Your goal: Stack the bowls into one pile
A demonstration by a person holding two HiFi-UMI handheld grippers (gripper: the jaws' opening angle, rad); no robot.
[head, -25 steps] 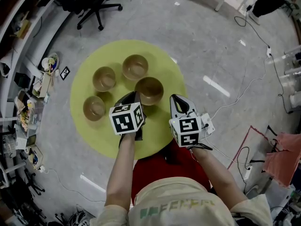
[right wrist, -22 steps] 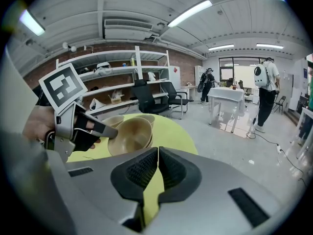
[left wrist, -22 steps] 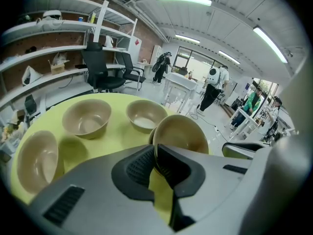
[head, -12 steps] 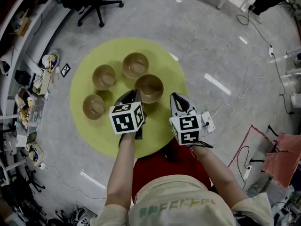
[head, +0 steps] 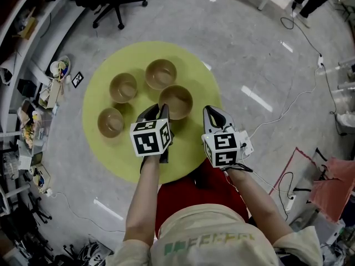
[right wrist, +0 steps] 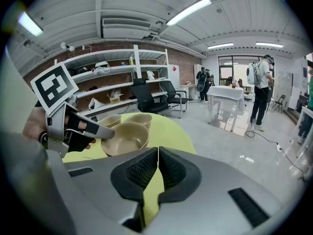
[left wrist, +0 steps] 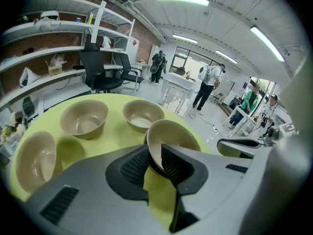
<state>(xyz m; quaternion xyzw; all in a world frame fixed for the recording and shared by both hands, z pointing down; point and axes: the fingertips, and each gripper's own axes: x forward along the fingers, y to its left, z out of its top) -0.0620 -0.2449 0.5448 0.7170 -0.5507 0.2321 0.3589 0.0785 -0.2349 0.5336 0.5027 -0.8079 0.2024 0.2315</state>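
Four tan bowls sit on a round yellow-green table (head: 191,73). The nearest bowl (head: 176,101) (left wrist: 177,135) has its near rim clamped between the jaws of my left gripper (head: 161,114) (left wrist: 155,153). In the right gripper view this bowl (right wrist: 124,137) looks slightly tilted in the left gripper's fingers (right wrist: 100,131). The other bowls lie at far centre (head: 161,73) (left wrist: 142,114), left of that (head: 123,87) (left wrist: 84,117) and near left (head: 111,122) (left wrist: 36,158). My right gripper (head: 212,116) (right wrist: 158,153) is shut and empty, over the table's right edge, beside the held bowl.
A black office chair (head: 111,4) stands beyond the table. Cluttered shelves (head: 33,93) run along the left. Cables (head: 288,110) trail over the floor on the right. People (left wrist: 208,84) stand by a white table far behind.
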